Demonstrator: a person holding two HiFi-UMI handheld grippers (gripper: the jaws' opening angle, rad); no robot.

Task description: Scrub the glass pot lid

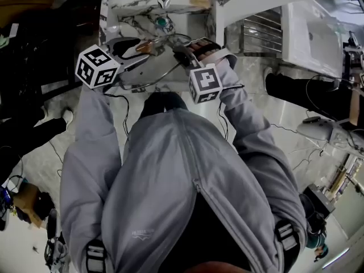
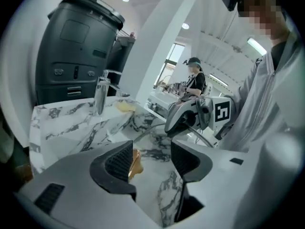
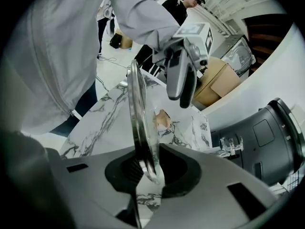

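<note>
Right gripper view: at lower centre, the right hand-held gripper [image 3: 147,168] is clamped tight on the rim of the glass pot lid [image 3: 138,113]. The lid stands on edge and rises up the middle of the frame. Left gripper view: the left hand-held gripper [image 2: 151,159] gapes wide and grips nothing. A tan sponge [image 2: 136,163] lies just beside its left-hand pad on the white marble surface [image 2: 71,123]. A chrome faucet [image 2: 101,93] stands farther back, upper left.
</note>
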